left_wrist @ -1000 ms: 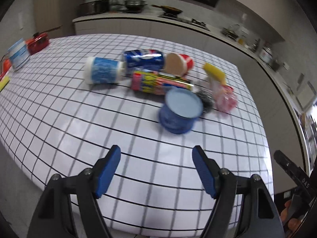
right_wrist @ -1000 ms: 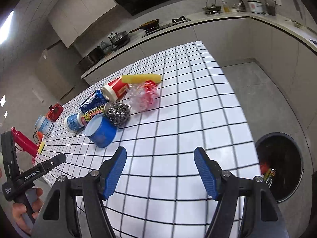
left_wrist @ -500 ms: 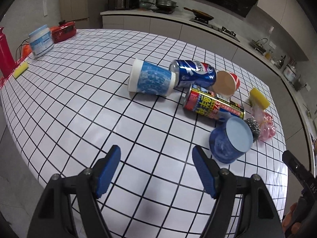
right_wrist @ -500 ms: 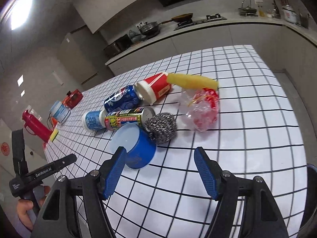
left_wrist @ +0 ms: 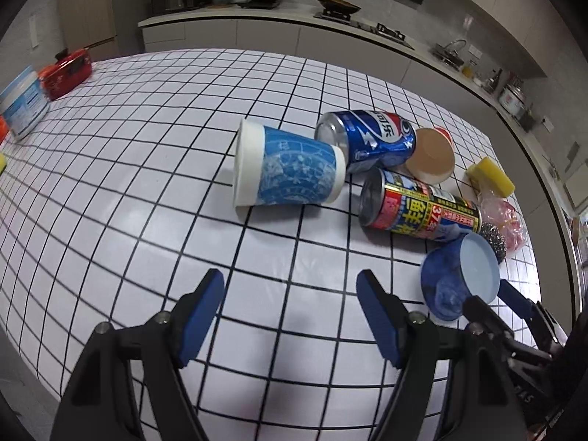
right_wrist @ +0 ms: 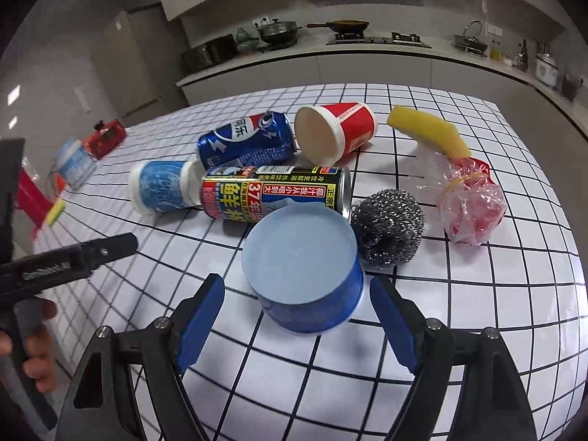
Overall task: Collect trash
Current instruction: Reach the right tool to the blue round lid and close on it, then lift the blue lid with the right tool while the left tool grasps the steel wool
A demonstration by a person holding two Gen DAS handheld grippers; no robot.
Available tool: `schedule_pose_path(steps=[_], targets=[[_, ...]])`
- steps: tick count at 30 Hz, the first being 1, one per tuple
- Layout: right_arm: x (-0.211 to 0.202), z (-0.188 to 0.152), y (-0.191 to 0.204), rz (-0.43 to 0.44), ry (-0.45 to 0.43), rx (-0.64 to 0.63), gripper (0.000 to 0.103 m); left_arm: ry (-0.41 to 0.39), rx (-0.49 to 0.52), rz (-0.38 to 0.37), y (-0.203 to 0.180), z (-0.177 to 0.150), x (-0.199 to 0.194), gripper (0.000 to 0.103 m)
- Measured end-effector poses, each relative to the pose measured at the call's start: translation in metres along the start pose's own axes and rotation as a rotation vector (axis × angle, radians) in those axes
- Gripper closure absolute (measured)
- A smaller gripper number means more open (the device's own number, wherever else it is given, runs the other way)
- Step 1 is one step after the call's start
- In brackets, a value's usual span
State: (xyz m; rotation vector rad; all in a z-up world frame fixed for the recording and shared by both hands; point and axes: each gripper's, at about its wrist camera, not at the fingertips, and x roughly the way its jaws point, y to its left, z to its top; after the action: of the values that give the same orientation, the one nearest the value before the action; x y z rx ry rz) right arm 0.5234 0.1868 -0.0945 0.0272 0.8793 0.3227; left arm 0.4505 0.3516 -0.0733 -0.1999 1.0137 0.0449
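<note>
Trash lies in a cluster on the checked table [left_wrist: 147,169]. A blue tub [right_wrist: 305,268] with a pale lid lies on its side just in front of my open right gripper [right_wrist: 294,308]; it also shows in the left wrist view [left_wrist: 459,279]. Behind it lie a colourful tall can [right_wrist: 272,193], a steel scourer [right_wrist: 387,226], a blue soda can [right_wrist: 246,139], a red paper cup [right_wrist: 334,132], a blue-and-white cup [left_wrist: 290,165], a yellow sponge [right_wrist: 426,130] and a plastic bag [right_wrist: 470,205]. My left gripper [left_wrist: 290,312] is open and empty, short of the blue-and-white cup.
A white-and-blue jar [left_wrist: 22,106] and a red object [left_wrist: 68,71] stand at the table's far left. A kitchen counter [left_wrist: 330,25] with pans runs behind. The table's right edge [right_wrist: 551,169] drops off past the plastic bag.
Both grippers have moved closer to the cluster. The right gripper now faces the blue tub at close range. The left view has swung so the blue-and-white cup is centred. Nothing taken hold of.
</note>
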Motion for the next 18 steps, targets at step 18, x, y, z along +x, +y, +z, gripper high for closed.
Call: schedule_pose_path(steps=[18], targets=[[0.006,-0.004,-0.003,-0.032,-0.057,0.079,0.025,0.020,0.141,-0.105,-0.022,0.009,0.005,0.027]])
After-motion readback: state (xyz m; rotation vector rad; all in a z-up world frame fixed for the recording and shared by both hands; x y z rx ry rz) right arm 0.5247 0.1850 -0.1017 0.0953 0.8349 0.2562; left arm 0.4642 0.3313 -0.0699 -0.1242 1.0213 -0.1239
